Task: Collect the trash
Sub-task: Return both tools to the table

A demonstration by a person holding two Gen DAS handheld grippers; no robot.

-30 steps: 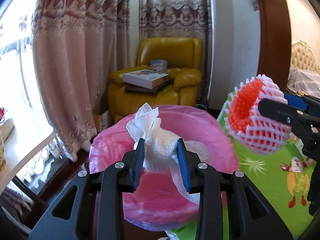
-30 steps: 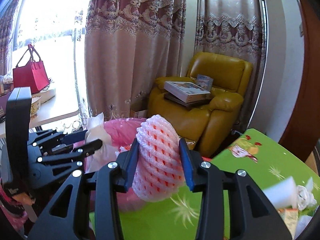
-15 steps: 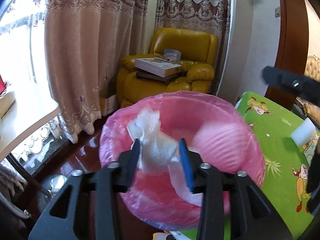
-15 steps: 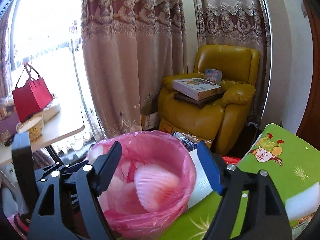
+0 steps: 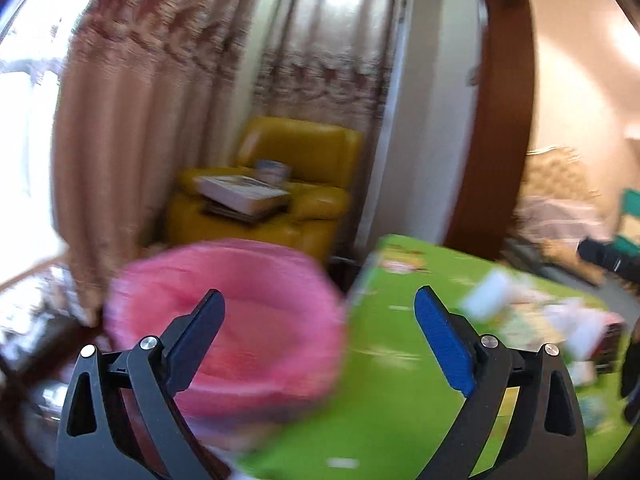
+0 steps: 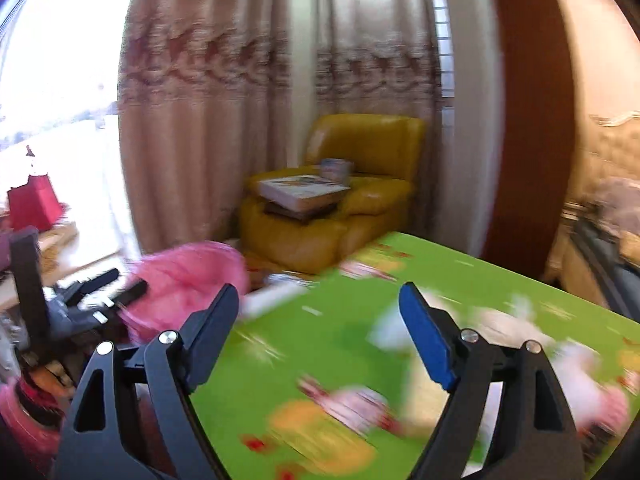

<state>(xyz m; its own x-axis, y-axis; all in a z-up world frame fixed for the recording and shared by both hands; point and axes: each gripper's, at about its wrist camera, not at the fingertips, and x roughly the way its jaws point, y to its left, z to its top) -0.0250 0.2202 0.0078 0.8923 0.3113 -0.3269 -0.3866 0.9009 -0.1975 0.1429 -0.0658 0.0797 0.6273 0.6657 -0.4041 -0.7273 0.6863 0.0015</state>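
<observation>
1. The pink-lined bin [image 5: 224,320] shows as a wide, round, blurred pink mouth, just ahead of the left gripper [image 5: 316,328] and behind its left finger.
2. White scraps of trash [image 5: 486,296] lie blurred on the green table [image 5: 384,380], ahead and right of that gripper.
3. The left gripper's jaws are spread wide and opening, nothing between them.
4. The right gripper [image 6: 318,328] hangs over the green table, jaws wide and opening, empty; the bin is at its left.
</observation>
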